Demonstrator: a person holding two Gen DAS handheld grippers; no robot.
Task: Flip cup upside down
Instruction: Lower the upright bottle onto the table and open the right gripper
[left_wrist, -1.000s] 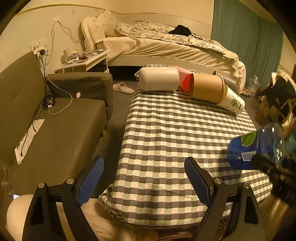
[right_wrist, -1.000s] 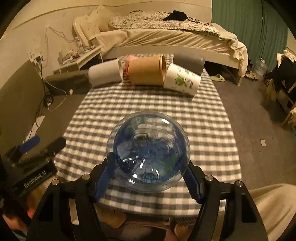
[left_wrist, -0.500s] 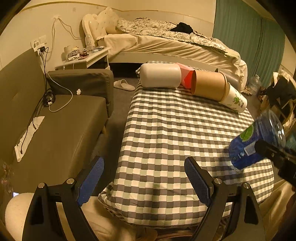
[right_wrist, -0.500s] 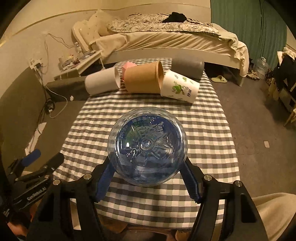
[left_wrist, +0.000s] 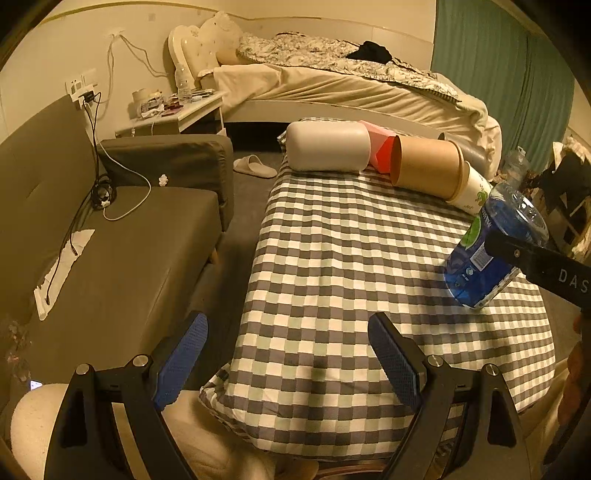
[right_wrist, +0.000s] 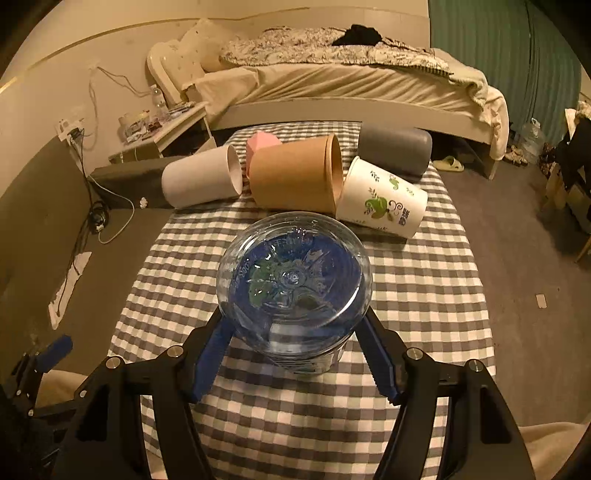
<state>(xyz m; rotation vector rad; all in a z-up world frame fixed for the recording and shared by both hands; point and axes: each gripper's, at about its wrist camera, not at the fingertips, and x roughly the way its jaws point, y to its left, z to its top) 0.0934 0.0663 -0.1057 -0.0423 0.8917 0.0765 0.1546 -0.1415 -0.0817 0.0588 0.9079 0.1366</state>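
Observation:
A clear blue plastic cup (right_wrist: 293, 280) with a green-and-white label is clamped between the blue pads of my right gripper (right_wrist: 295, 328), which is shut on it. Its base faces the right wrist camera. In the left wrist view the cup (left_wrist: 491, 251) tilts mouth-down at the right side of the checkered cloth (left_wrist: 332, 258). Its lower rim is at or just above the cloth; I cannot tell if it touches. One black finger (left_wrist: 535, 266) of the right gripper crosses it. My left gripper (left_wrist: 286, 343) is open over the cloth's near edge, holding nothing.
Several cups lie on their sides at the far end of the cloth: a white one (right_wrist: 199, 181), a pink one (right_wrist: 260, 142), a brown paper one (right_wrist: 295, 177), a leaf-printed one (right_wrist: 380, 199) and a grey one (right_wrist: 393, 149). A dark sofa (left_wrist: 110, 240) runs along the left, a bed (right_wrist: 351, 85) behind.
The right gripper has turned the cup from lying nearly level to mouth-down and tilted, and lowered it toward the cloth. The left gripper has stayed open in place.

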